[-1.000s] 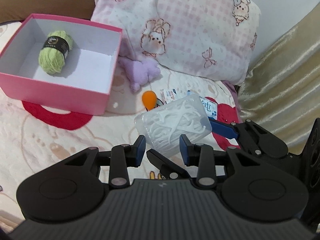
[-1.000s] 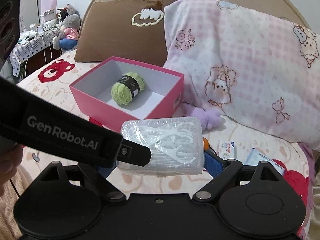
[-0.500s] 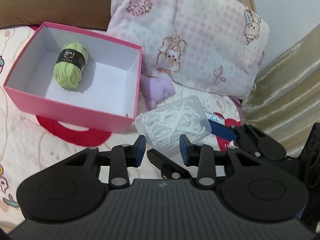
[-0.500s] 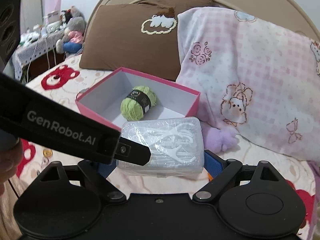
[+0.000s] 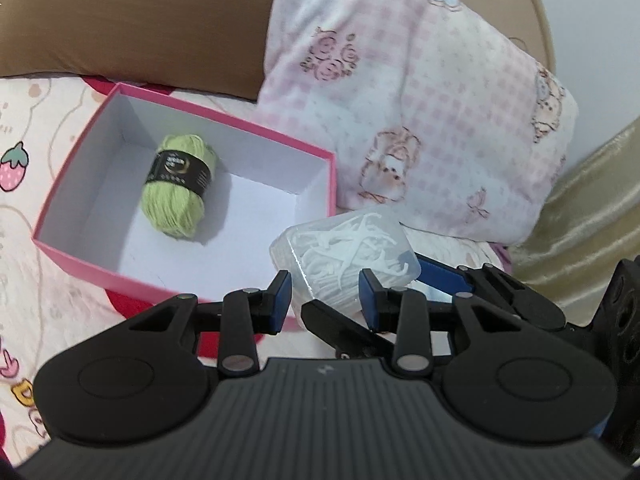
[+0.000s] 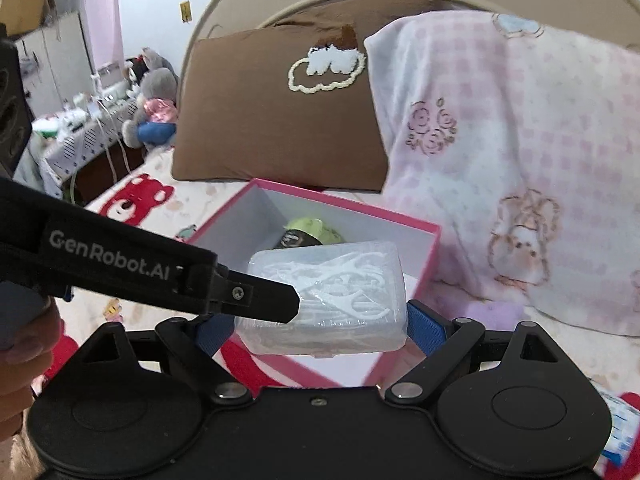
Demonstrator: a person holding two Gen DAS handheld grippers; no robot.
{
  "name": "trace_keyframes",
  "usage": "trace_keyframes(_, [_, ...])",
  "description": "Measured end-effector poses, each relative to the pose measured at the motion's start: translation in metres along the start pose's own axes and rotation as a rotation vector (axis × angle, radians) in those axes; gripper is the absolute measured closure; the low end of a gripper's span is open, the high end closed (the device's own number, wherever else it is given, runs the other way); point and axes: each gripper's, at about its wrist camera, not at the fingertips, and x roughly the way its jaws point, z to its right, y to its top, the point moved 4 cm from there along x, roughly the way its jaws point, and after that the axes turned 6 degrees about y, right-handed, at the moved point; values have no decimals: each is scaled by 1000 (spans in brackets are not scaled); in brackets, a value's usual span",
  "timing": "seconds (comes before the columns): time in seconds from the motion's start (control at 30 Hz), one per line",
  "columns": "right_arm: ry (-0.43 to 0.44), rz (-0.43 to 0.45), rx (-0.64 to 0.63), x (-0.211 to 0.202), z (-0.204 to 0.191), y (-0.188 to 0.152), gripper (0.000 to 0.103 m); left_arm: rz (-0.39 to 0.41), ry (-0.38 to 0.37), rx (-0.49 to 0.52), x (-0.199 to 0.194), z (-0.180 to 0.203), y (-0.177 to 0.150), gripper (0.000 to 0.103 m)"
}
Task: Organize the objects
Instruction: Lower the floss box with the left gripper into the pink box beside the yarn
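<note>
The right gripper (image 6: 320, 320) clamps the clear floss-pick box (image 6: 326, 292) by its 2 short ends, blue pads pressed on each. The left gripper (image 5: 324, 292) has its jaws nearly closed around 1 corner of the same box (image 5: 346, 252), though whether its pads press cannot be told. The box hangs above the near edge of the pink box (image 5: 80, 268), which already holds a green yarn skein (image 5: 180, 188). To finish well, carry it fully past the rim, lower it flat onto the bare white floor beside the yarn, then release. Its long axis runs crosswise between the right pads, lid facing up.
</note>
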Motion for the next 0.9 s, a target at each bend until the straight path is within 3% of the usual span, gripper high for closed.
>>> trace_keyframes(0.17, [106,-12,0,23,5,11,10,59,78,-24,9,-16,20,69])
trace_keyframes(0.3, [89,-21,-6,45,15,20,16,34,103,-28,28,-24,33,69])
trace_keyframes(0.43, [52,-42,-21,66,28,25,35,33,136,-16,53,-31,47,69])
trace_keyframes(0.57, [25,-71,-29,85,46,29,44,-6,125,-13,82,-38,64,67])
trace_keyframes(0.67, [15,-95,-13,101,61,32,47,-40,129,-2,104,-42,76,66])
trace_keyframes(0.8, [-73,-94,-57,111,61,29,49,-113,85,-17,130,-49,88,66])
trace_keyframes(0.9, [-53,-99,-51,118,63,26,50,-122,106,-20,136,-53,85,66])
